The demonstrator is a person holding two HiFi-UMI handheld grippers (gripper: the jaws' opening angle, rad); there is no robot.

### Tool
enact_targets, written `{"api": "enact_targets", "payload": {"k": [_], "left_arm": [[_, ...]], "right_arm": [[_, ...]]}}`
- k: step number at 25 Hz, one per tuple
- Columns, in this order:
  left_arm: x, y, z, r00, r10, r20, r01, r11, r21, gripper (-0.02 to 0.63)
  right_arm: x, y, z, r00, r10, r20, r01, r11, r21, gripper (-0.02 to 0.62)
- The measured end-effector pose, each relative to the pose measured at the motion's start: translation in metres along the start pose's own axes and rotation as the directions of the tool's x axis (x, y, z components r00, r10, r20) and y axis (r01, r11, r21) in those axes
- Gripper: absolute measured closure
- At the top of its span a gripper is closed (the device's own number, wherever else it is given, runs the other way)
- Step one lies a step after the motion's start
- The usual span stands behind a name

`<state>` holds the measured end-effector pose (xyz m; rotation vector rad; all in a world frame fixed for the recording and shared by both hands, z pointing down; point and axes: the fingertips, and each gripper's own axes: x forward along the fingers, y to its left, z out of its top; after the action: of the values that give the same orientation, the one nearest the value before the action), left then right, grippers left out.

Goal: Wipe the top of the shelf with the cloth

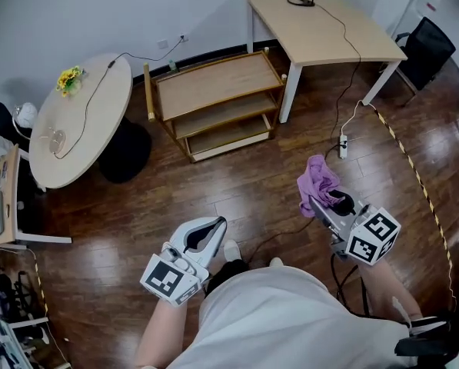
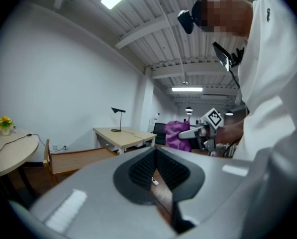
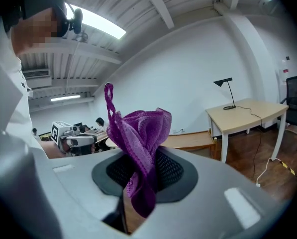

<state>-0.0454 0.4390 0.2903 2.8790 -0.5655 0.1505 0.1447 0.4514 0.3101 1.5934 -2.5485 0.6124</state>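
A low wooden shelf with three tiers stands on the dark floor ahead, its top bare. It shows small in the left gripper view as the shelf and behind the cloth as the shelf. My right gripper is shut on a purple cloth, which bunches up between the jaws as the cloth. My left gripper is shut with nothing in it, held low at the person's left. Both grippers are well short of the shelf.
A rectangular desk with a lamp stands right of the shelf. A round table with yellow flowers stands to its left. A power strip and cables lie on the floor at the right, by a black chair.
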Motion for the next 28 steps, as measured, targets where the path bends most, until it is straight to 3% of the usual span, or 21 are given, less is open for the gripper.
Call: {"api": "enact_targets", "payload": {"k": [5, 10, 28], "left_arm": [[0.009, -0.023, -0.004, 1.0, 0.008, -0.013, -0.008, 1.0, -0.014, 0.588], [0.025, -0.076, -0.022, 0.999, -0.019, -0.045, 0.019, 1.0, -0.009, 0.588], [0.03, -0.115, -0.022, 0.998, -0.009, -0.058, 0.012, 0.998, 0.054, 0.588]], "right_arm": [[-0.019, -0.002, -0.008, 1.0, 0.015, 0.0, -0.015, 1.0, -0.01, 0.493], [-0.068, -0.013, -0.032, 1.0, 0.011, 0.01, -0.011, 1.0, 0.016, 0.492], [-0.096, -0.015, -0.041, 0.999, 0.036, 0.035, -0.036, 0.999, 0.002, 0.492]]}}
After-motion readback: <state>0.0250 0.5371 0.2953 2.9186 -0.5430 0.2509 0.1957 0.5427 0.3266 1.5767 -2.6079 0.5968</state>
